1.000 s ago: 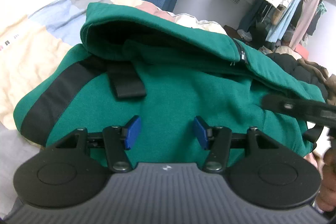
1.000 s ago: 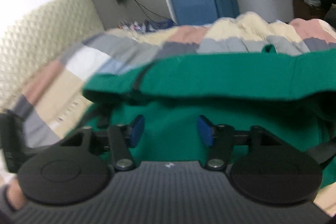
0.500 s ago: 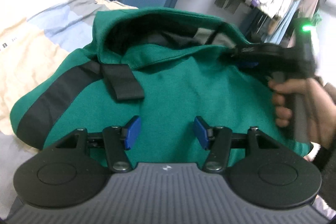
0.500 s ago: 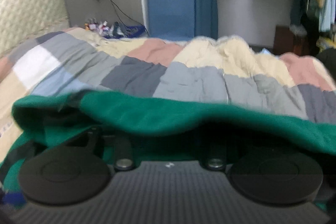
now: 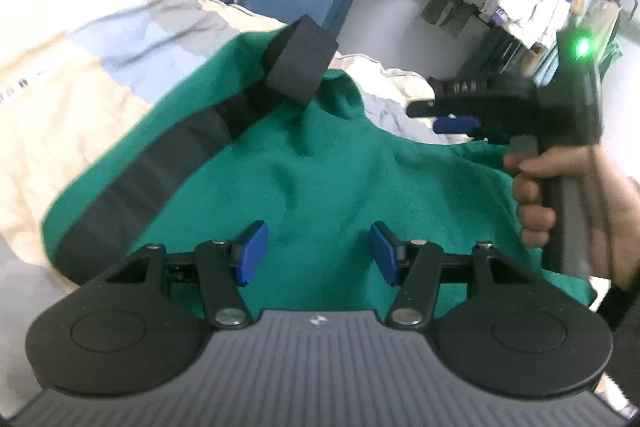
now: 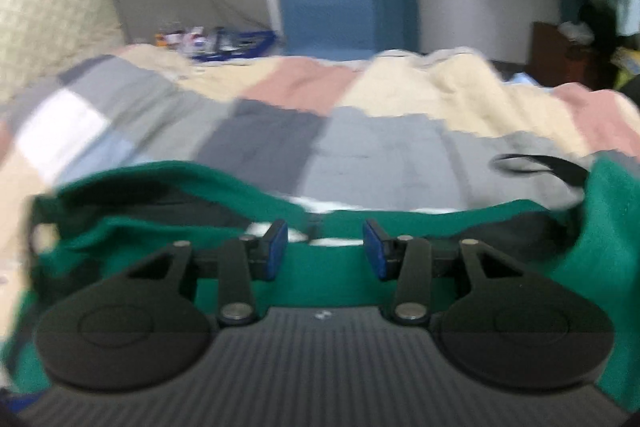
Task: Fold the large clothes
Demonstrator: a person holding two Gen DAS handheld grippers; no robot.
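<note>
My left claw (image 5: pixel 316 251) is open and holds nothing. It hangs just over the near part of the big green top (image 5: pixel 320 179), which lies spread on the patchwork blanket (image 5: pixel 92 39) on the bed. I think it waits there so it can grab the near edge when the time comes.

My right claw (image 6: pixel 325 247) is open too, with nothing between its blue pads (image 6: pixel 276 249). It sits low at the far edge of the green top, by the neck opening, and that edge is just under its tips. From my left side I can see my right hand (image 5: pixel 568 203) around the grip, off to the right over the cloth.

A black stripe (image 5: pixel 160 163) runs down the sleeve on the left, and a black cuff (image 5: pixel 300 61) sticks up at its far end. That sleeve is not flat yet. I think the fold is only part done, because the top lies bumpy and open.
</note>
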